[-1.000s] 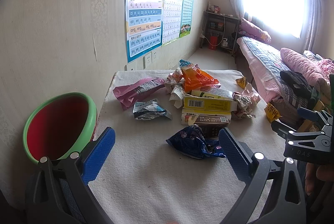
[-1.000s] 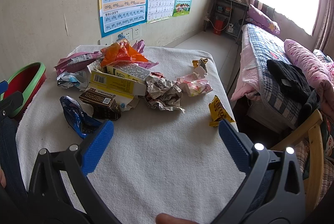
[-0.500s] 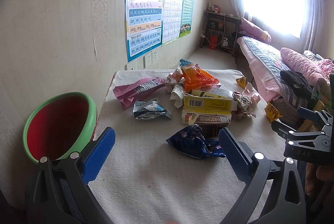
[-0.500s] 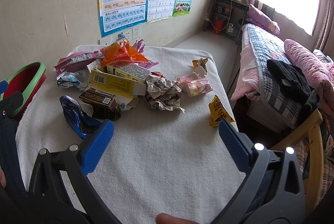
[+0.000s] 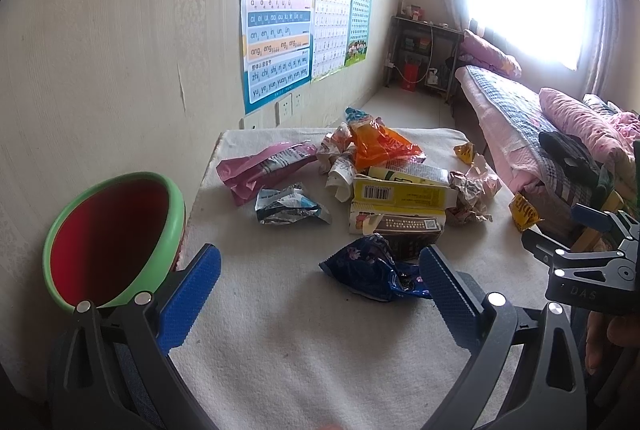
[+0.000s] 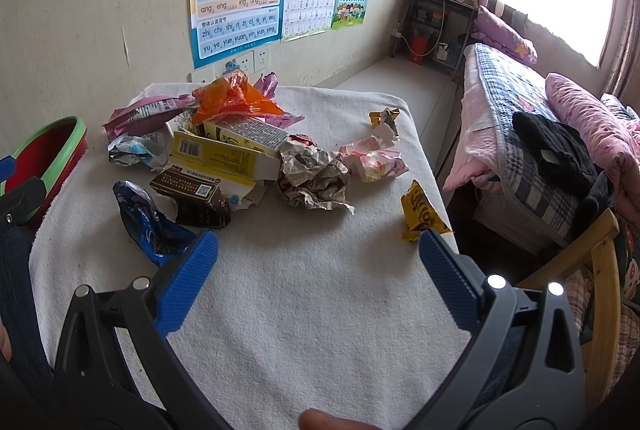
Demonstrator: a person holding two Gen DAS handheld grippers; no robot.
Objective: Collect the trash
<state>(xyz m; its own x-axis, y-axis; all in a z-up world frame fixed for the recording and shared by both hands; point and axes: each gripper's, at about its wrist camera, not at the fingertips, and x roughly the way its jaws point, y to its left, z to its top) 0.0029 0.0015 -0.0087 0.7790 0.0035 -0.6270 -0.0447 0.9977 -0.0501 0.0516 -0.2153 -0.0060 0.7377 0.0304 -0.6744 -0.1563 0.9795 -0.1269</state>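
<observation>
Left wrist view: bowl [image 5: 108, 238] at left is empty; wrappers [image 5: 372, 185] all on table [image 5: 300, 330]. Both tongs [image 5: 320, 292] [image 6: 318, 276] spread, holding nothing. Collecting not begun.

Table [image 5: 280, 342]: against the wall, bed [image 5: 516, 121] to its right.
Bowl [image 5: 112, 238]: at the table's left edge.
Trash pile [image 5: 376, 185]: mid-table, toward the wall.
Cartons [image 6: 224, 153]: stacked in the pile.
Wrapper [image 6: 420, 213]: alone near the right edge.
</observation>
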